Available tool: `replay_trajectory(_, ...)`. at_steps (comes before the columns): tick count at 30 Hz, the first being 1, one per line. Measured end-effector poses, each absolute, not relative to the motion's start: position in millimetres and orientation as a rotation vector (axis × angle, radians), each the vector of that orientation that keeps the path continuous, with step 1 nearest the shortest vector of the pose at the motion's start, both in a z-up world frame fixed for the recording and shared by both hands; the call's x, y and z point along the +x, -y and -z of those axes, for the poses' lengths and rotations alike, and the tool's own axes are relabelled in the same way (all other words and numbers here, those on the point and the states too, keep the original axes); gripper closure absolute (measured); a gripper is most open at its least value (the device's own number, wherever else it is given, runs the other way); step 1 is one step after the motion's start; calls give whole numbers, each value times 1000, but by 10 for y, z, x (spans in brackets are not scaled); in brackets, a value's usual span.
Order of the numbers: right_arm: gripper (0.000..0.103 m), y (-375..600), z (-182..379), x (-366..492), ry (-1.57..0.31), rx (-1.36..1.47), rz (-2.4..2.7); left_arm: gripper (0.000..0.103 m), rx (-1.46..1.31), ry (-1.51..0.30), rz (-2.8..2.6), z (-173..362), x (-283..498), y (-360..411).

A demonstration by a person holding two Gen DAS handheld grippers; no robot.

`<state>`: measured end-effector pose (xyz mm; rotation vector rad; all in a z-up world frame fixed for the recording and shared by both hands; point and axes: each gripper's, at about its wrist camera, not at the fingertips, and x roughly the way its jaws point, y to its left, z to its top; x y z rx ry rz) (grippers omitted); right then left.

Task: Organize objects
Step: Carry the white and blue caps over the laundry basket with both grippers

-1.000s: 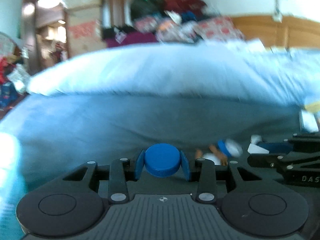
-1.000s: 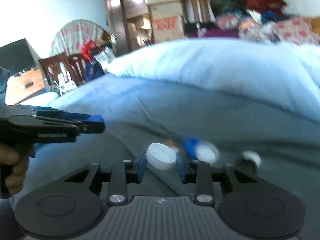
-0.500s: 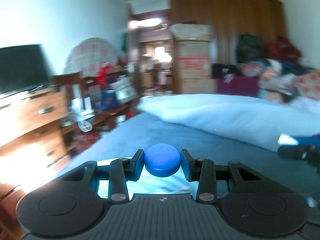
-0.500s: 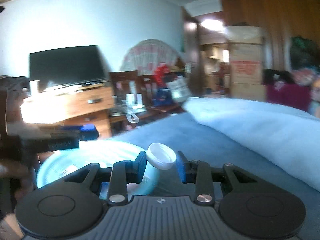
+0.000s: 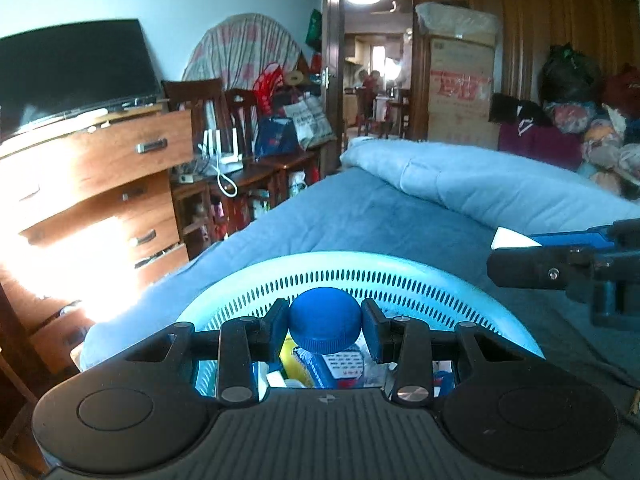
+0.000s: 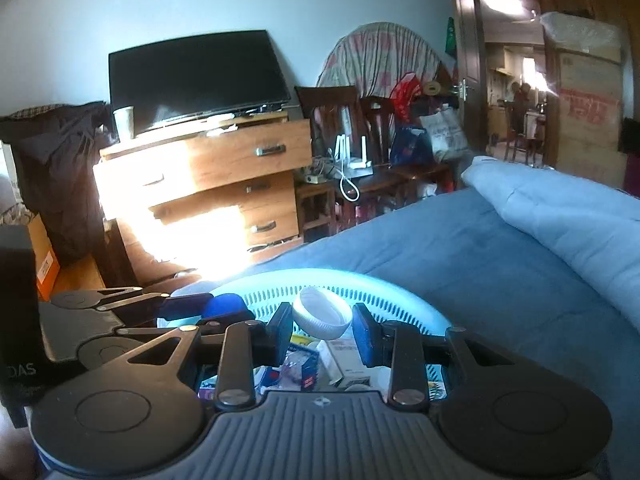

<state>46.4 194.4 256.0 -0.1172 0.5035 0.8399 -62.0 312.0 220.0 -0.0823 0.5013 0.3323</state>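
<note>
The left gripper (image 5: 325, 327) pinches a round blue plastic bottle cap (image 5: 325, 325) and the right gripper (image 6: 320, 330) a round white plastic bottle cap (image 6: 322, 318), both above the slotted light-blue plastic basket (image 5: 360, 268) on the blue bedspread (image 5: 380, 220). "DAS" is readable on the left tool; the tall cardboard box (image 5: 460, 92) carries red print too blurred to read.

- The left wrist camera is sitting just behind the left tool (image 5: 325, 330), looking forward and slightly down over the basket (image 5: 400, 266).
- The right wrist camera is doing likewise behind the right tool (image 6: 322, 330).
- Both are sharing basket (image 6: 384, 284), bed (image 6: 460, 240), dresser (image 5: 100, 168), television (image 6: 196, 76).
</note>
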Motion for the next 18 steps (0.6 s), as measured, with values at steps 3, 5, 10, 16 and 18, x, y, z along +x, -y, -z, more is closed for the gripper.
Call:
replay_trajectory(3,68,-1994,-2516,486,-503,-119,-838,63,-84,-505,-331,-2166,-613,-3125)
replay_trajectory(5,68,-1980,-2502,511,-503,-119,-835,63,-86,-506,-330,-2151,-598,-3127)
replay_trajectory(10,68,-1965,-2491,538,-504,-119,-832,63,-82,-501,-332,-2144,-581,-3124)
replay_trajectory(16,68,-1963,-2444,584,-508,-123,-834,63,-85,-507,-338,-2123,-572,-3141)
replay_trajectory(18,68,-1962,-2434,597,-508,-124,-833,63,-86,-508,-339,-2119,-569,-3146)
